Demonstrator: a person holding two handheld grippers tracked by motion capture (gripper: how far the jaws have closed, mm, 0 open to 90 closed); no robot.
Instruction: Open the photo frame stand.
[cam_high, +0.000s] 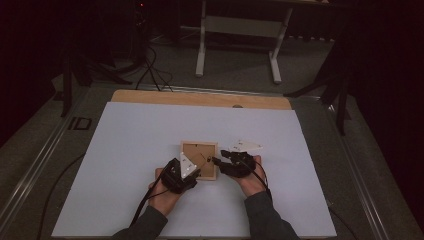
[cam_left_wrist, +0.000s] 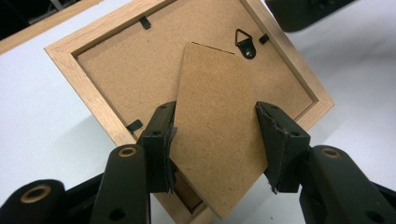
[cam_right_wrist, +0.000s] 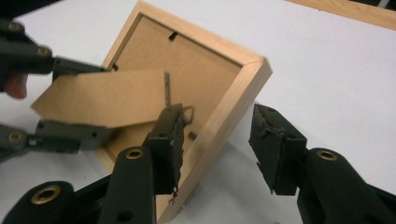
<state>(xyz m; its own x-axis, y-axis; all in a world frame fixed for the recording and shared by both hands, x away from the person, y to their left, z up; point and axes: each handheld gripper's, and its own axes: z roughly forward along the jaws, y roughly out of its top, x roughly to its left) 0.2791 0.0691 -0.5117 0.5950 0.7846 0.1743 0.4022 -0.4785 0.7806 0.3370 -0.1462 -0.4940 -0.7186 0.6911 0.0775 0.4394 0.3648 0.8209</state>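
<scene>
Item: wooden picture frame (cam_high: 199, 160), lying face down near the middle of the white sheet (cam_high: 130, 165), its brown backing board upward. The backing carries small black retaining clips and a triangular metal hanger (cam_left_wrist: 244, 42).

Stand: a brown fibreboard easel flap (cam_left_wrist: 215, 126), swung up off the backing board, hinged near the hanger.

Left gripper (cam_left_wrist: 215, 140): jaws set on either side of the easel flap at its two long edges; the flap is clamped between the pads and held raised. In the high view this gripper (cam_high: 186, 172) sits at the frame's near left corner, grey plate on top, cable trailing toward the sleeve.

Right gripper (cam_right_wrist: 217, 140): jaws apart, nothing pressed between them. One jaw stands over the backing beside the hanger, the other outside the frame's rail, over the sheet. In the high view it (cam_high: 220, 162) lies at the frame's right edge.

Surface: white sheet covering most of a light wooden tabletop (cam_high: 200, 98), whose bare strip shows along the far edge.

Room: dim. Grey floor (cam_high: 235, 75) beyond the table, a white table stand (cam_high: 240, 30) at the far side, black cables (cam_high: 150, 70) on the floor at far left, dark tripod legs to either side.
</scene>
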